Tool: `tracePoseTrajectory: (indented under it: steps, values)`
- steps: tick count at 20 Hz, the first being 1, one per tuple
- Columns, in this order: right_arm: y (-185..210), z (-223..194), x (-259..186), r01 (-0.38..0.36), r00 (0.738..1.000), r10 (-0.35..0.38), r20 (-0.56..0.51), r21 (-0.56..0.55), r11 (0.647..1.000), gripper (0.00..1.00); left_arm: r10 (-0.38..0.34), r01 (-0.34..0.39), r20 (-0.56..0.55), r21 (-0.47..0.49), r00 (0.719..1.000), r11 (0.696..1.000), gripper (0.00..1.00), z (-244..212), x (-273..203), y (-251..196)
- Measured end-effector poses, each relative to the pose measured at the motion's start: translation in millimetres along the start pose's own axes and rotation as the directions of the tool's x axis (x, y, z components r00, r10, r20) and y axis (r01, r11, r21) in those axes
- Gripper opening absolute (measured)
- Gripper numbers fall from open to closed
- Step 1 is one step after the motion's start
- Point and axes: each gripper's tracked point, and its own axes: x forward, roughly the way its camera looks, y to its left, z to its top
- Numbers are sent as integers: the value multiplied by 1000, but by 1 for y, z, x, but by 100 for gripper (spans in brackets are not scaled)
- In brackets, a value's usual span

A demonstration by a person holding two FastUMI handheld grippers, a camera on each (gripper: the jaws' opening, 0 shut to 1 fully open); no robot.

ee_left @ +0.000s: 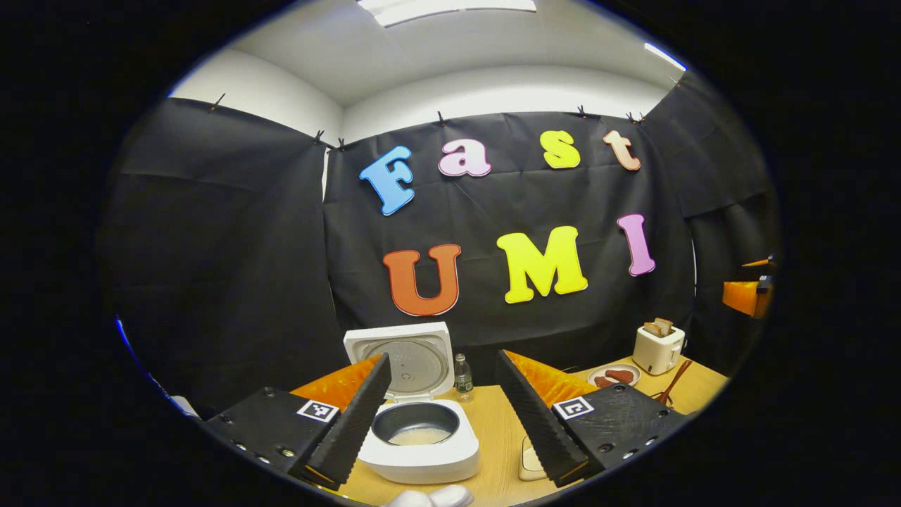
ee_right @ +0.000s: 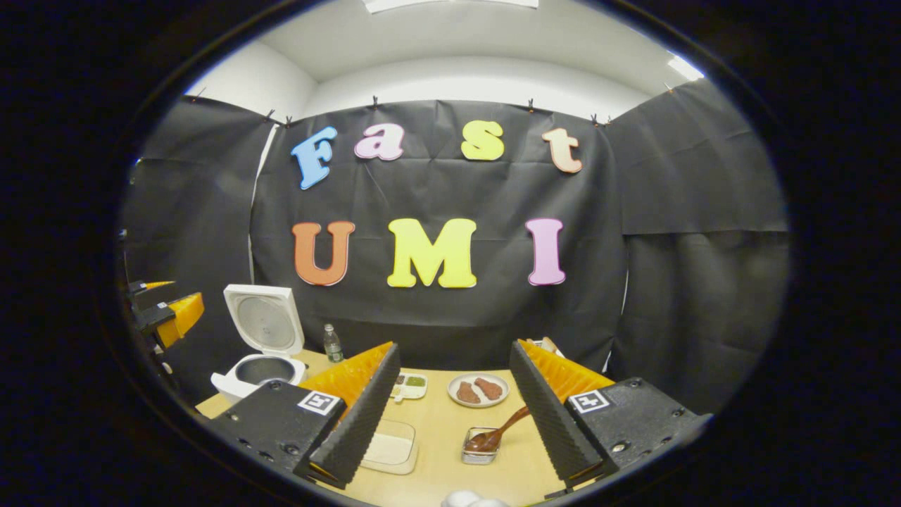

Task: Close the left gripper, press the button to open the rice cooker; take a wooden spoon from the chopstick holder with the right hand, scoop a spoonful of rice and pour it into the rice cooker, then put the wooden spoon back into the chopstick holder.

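Observation:
The white rice cooker (ee_left: 420,451) stands open on the wooden table, its lid (ee_left: 410,358) upright and some rice in the dark pot. My left gripper (ee_left: 443,358) hovers open just in front of it, nothing between its fingers. In the right gripper view the cooker (ee_right: 259,372) is at the far left. The wooden spoon (ee_right: 501,429) rests bowl-down in the small chopstick holder (ee_right: 481,448), its handle leaning up to the right. My right gripper (ee_right: 455,347) is open above the table, with the spoon ahead near its right finger. A clear rice container (ee_right: 391,445) lies beside its left finger.
A water bottle (ee_left: 462,377) stands beside the cooker. A toaster (ee_left: 658,346) with bread, a plate of meat (ee_right: 479,389) and a small sauce tray (ee_right: 408,386) sit toward the back. Black cloth walls close in the table. White rounded shapes (ee_left: 429,498) show at the bottom edge.

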Motion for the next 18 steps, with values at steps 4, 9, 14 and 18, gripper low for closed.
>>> tracePoseTrajectory:
  steps: [4, 9, 14, 18]
  values:
    - [6, -3, 1, -14, 1000, 14, -27, -3, 1000, 100, 84, -84, -20, -7, 996, 996, 95, 23, 40, 36]
    - [11, -8, 2, -27, 998, 27, -65, 0, 1000, 99, 113, -114, -20, -35, 993, 993, 95, 61, 109, 61]
    - [12, -17, 4, -29, 994, 28, -104, -16, 999, 100, 150, -153, -56, -45, 987, 987, 95, 77, 187, 89]
    - [10, -27, 7, -24, 990, 21, -138, -22, 999, 99, 171, -180, -146, -57, 975, 982, 95, 53, 244, 107]
